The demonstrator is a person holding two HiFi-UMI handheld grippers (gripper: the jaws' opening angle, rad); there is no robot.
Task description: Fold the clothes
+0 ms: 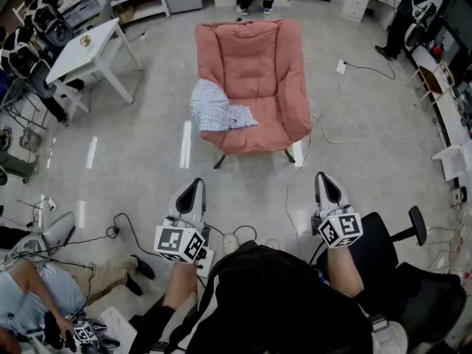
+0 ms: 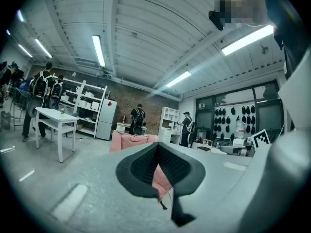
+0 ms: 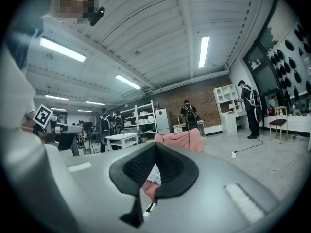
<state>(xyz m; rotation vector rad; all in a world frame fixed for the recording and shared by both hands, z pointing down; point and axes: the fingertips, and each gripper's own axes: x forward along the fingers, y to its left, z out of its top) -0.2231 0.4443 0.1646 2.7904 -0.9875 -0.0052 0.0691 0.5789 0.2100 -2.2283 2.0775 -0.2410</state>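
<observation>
Right now the crumpled blue-and-white checked shirt [image 1: 216, 109] lies on the front left part of the seat of the pink padded fabric armchair [image 1: 258, 57], with one edge hanging over the seat's left side. In the right gripper view a bit of the shirt [image 3: 153, 174] shows past the jaw tips, on the chair. Armchair stands on the grey concrete floor [image 1: 147, 146], black and white cables [image 1: 324, 135] trailing by its right legs. Both grippers are well apart from the chair, low in the head view near the wearer's lap. Left gripper [image 1: 195, 185] [image 2: 158, 163] has its jaws pressed fully together, nothing between them, held level. Right gripper [image 1: 325, 177] [image 3: 154, 160] is the same: jaws together, empty, level. Black office chair [image 1: 402, 268] sits at lower right. Another person [image 1: 37, 290] sits at lower left, and one more [image 1: 405, 9] stands at the top right by white drawers.
</observation>
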